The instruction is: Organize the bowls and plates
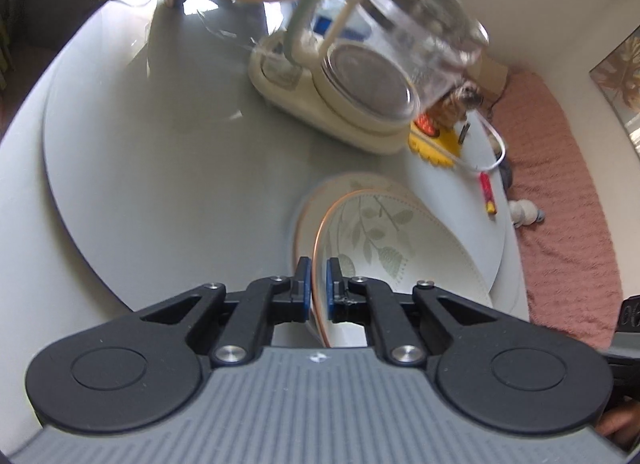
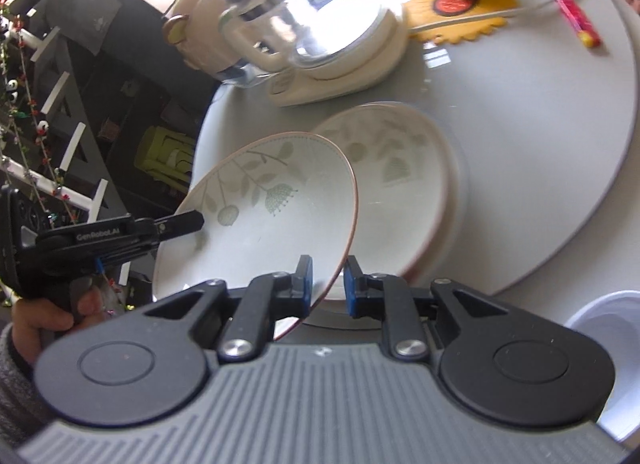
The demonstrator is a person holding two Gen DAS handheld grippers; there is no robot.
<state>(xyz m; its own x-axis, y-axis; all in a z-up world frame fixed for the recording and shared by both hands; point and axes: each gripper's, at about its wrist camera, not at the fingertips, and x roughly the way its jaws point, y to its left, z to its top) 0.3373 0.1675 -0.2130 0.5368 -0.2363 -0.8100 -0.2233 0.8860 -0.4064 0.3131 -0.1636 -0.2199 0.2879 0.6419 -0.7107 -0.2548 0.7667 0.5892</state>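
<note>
A white bowl with green leaf print and a brown rim [image 2: 260,211] is held tilted above a second matching bowl [image 2: 400,167] that rests on the grey round table [image 2: 540,123]. My left gripper [image 1: 318,284] is shut on the held bowl's rim [image 1: 368,240]; it shows from the side in the right wrist view [image 2: 176,223]. My right gripper [image 2: 328,284] straddles the near rim of the same bowl, with a small gap on its right pad. The lower bowl [image 1: 360,183] peeks out behind the held one.
A glass kettle on a cream base [image 1: 360,75] stands behind the bowls. A yellow mat with a figurine [image 2: 460,3] and a red-yellow stick [image 2: 580,21] lie at the far side. A white container [image 2: 608,344] sits at right. A pink rug [image 1: 560,203] lies beyond the table.
</note>
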